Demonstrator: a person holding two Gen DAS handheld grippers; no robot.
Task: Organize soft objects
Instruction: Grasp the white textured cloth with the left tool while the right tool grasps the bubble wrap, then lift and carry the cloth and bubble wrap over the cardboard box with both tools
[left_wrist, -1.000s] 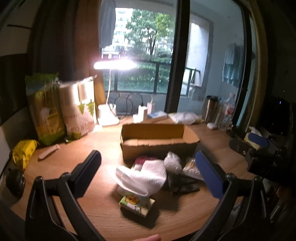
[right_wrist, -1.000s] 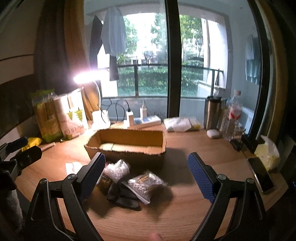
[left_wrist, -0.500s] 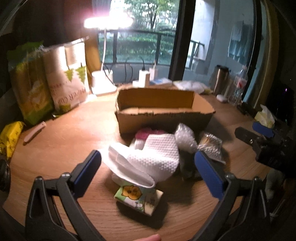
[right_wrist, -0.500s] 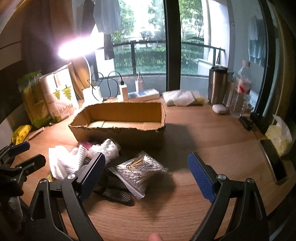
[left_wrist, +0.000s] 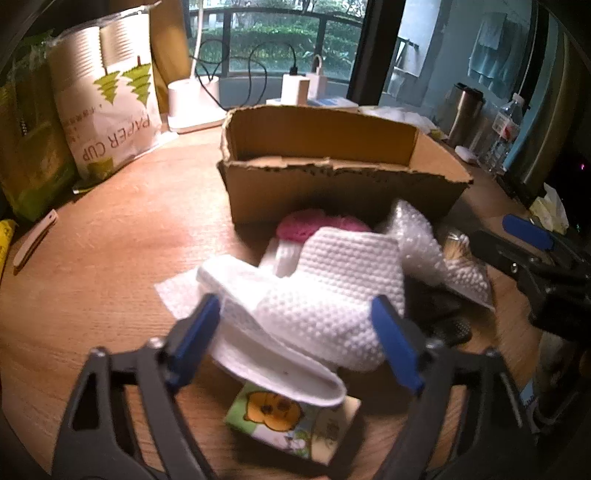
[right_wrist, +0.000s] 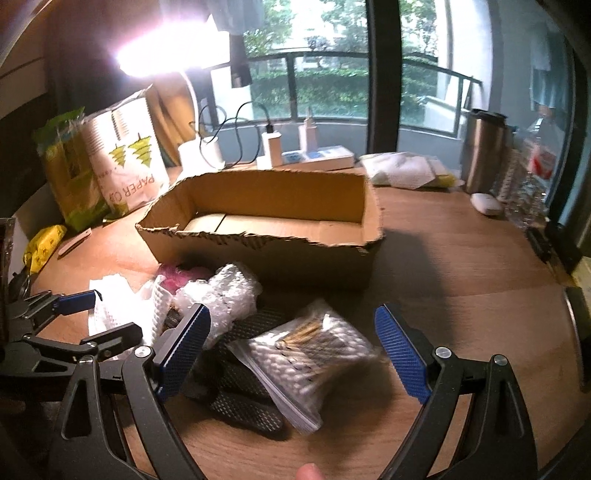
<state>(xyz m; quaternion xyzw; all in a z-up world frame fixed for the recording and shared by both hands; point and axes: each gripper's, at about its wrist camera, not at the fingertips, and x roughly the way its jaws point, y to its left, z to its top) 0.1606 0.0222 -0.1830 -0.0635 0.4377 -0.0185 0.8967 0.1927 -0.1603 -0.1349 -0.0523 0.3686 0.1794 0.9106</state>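
Left tongs (left_wrist: 295, 336), released, straddle the white cloth (left_wrist: 332, 291) heaped atop a tissue pack (left_wrist: 291, 424). Right tongs (right_wrist: 291, 350), also released, bracket the bag of cotton swabs (right_wrist: 310, 350). Beyond both stands the empty cardboard box (right_wrist: 266, 225) on the desk (right_wrist: 461, 295). Advisable: descend further, clench cloth only, avoiding the pack beneath.

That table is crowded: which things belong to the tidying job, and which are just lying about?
Job: white cloth, bubble wrap, cotton-swab bag, pink item, tissue pack, cardboard box.

Lying about: paper-cup bag, thermos, chargers.
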